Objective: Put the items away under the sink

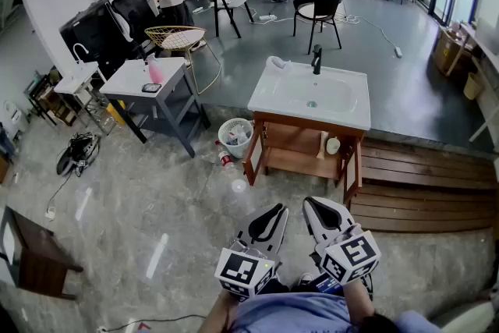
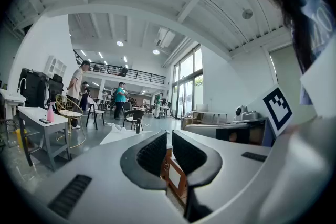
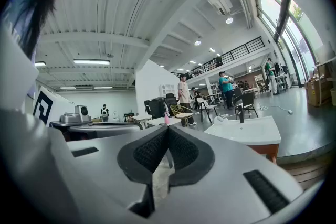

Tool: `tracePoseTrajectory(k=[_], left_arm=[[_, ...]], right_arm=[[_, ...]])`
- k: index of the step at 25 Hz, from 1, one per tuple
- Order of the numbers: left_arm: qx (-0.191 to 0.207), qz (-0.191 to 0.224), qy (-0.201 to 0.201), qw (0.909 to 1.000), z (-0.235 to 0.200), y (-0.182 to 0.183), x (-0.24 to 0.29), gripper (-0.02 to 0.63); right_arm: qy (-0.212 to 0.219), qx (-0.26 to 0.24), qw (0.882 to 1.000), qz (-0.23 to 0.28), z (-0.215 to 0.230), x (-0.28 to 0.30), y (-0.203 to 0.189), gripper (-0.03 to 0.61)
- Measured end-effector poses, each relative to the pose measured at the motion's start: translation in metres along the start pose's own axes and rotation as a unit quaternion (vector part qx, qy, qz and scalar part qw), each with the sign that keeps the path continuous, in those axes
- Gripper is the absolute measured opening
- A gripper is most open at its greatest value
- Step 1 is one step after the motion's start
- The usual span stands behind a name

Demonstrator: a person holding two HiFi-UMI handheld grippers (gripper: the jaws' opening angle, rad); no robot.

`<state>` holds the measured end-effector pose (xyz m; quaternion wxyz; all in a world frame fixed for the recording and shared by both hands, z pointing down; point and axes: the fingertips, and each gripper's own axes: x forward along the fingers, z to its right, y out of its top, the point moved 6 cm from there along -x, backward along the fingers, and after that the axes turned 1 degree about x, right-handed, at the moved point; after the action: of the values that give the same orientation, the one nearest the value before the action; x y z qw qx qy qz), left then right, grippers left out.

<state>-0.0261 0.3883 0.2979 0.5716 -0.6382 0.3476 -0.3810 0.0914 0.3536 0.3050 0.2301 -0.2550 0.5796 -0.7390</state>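
The white sink point(image 1: 312, 93) sits on a wooden cabinet point(image 1: 300, 154) whose two doors stand open. On the cabinet's shelf are a pale bottle point(image 1: 321, 144) and a round white item point(image 1: 333, 145). In front of the cabinet, a small bottle point(image 1: 224, 160) and a round clear lid or cup point(image 1: 239, 185) lie on the floor. My left gripper point(image 1: 277, 208) and right gripper point(image 1: 312, 203) are held side by side low in the head view, well short of the cabinet. Both are shut with nothing between the jaws point(image 2: 168, 134) point(image 3: 167, 129). The sink point(image 3: 247, 129) shows ahead in the right gripper view.
A white mesh bin point(image 1: 235, 136) stands by the cabinet's left door. A grey table point(image 1: 125, 82) with a pink bottle point(image 1: 154, 72) and a phone is to the left. Wooden decking point(image 1: 429, 183) runs to the right. Chairs and people stand farther back.
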Motion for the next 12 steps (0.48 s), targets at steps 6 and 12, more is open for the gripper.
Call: tracePoseTrajectory(k=[6,12], left_arm=[[-0.002,-0.012,-0.004,0.9999,-0.022,-0.008,0.000,0.032],[0.001,-0.020,-0.013,0.9997,-0.046,-0.015,-0.001,0.032]], right_arm=[[-0.007,-0.009,1.000,-0.006,-0.006,0.020,-0.006,0.015],[-0.020,0.002,1.000,0.004,-0.007,0.040,-0.011,0.017]])
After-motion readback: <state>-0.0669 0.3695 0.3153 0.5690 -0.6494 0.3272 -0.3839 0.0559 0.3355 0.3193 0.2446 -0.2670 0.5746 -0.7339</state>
